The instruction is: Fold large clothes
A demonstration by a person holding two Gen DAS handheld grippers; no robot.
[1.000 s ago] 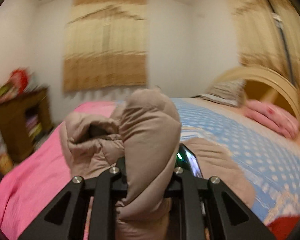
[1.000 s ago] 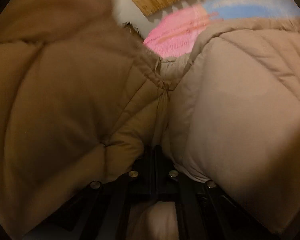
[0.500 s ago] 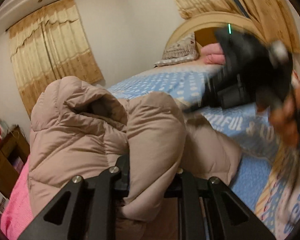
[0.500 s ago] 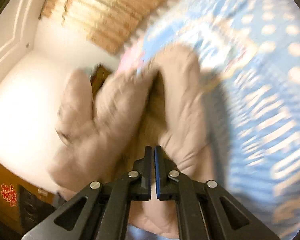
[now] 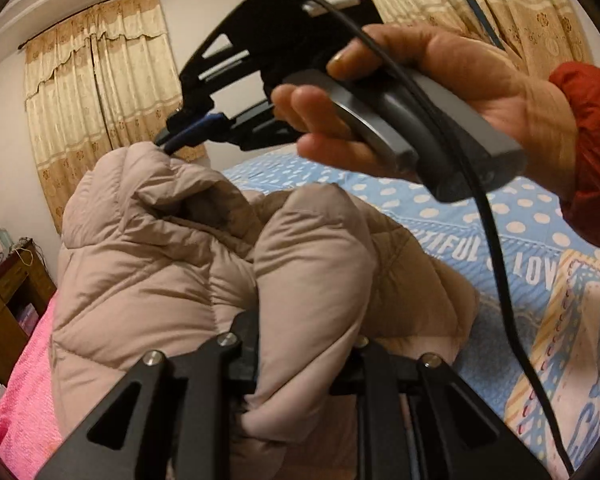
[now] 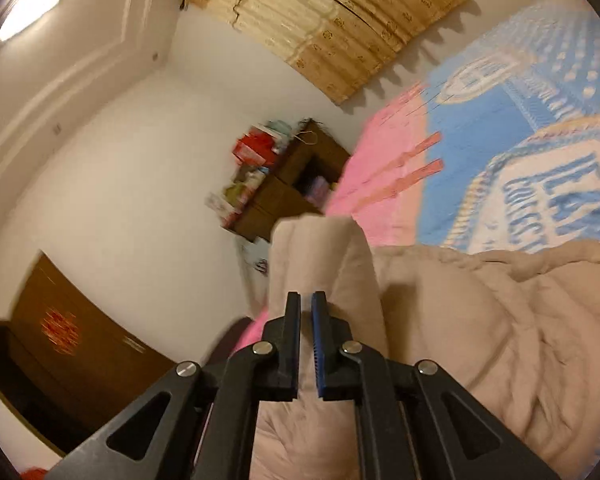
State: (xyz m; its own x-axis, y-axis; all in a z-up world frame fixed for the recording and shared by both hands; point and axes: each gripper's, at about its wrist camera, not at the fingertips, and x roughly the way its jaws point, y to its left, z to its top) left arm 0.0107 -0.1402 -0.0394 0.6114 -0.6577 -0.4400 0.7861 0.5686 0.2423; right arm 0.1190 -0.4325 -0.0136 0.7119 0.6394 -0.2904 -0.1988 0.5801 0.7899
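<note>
A puffy beige down jacket (image 5: 152, 264) is lifted above the bed. My left gripper (image 5: 300, 344) is shut on a thick fold of it, which bulges up between the fingers and hides the tips. In the left wrist view my right gripper (image 5: 176, 144) is held by a hand above the jacket, its tips touching the top of a raised fold. In the right wrist view the right gripper (image 6: 306, 300) has its jaws almost together with a narrow empty gap, and the jacket (image 6: 480, 340) lies behind and below it.
The bed has a blue dotted blanket (image 5: 480, 220) and a pink cover (image 5: 24, 392). A brown wooden cabinet (image 5: 4, 312) with clutter stands by the wall at left. Beige curtains (image 5: 100, 92) hang behind. A black cable (image 5: 496, 248) runs down from the right gripper.
The right gripper has let go of the jacket, pulled back and moved up to the top of a raised fold. The left gripper still holds its fold, lifted higher.
</note>
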